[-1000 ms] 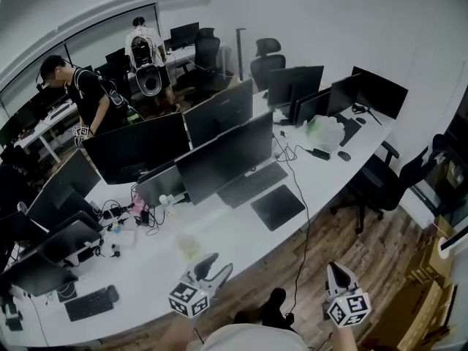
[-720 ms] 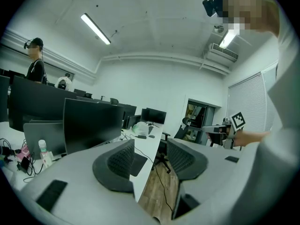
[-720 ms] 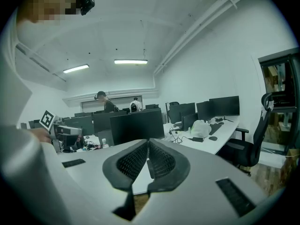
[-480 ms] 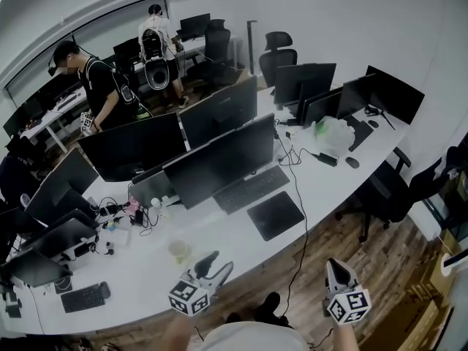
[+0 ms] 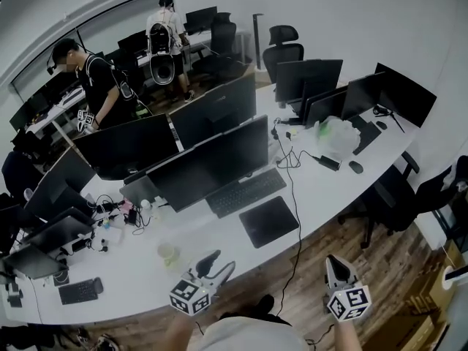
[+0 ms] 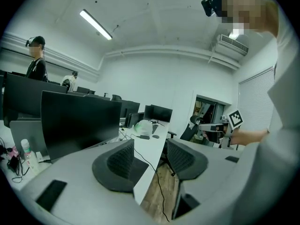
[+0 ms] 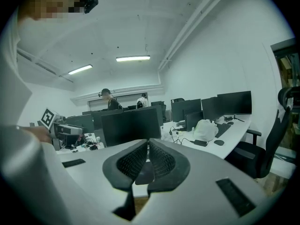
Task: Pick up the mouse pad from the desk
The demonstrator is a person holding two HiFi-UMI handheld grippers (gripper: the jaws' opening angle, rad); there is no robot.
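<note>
a: both grippers nearer the desk vs 1s ago. mouse pad?
b: flat on desk, just in front of keyboard, untouched. left gripper jaws apart, empty, at desk edge. right gripper jaws together, empty, over floor.

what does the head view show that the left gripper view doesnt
Only the head view: the keyboard and the marker cube on the left gripper, from above. Only the left gripper view: the ceiling light, the air conditioner, and its jaws apart with nothing between. Both: the white desk, monitors and white plastic bag; the mouse pad is plain from the head view, perhaps the dark patch beside the left jaw.
</note>
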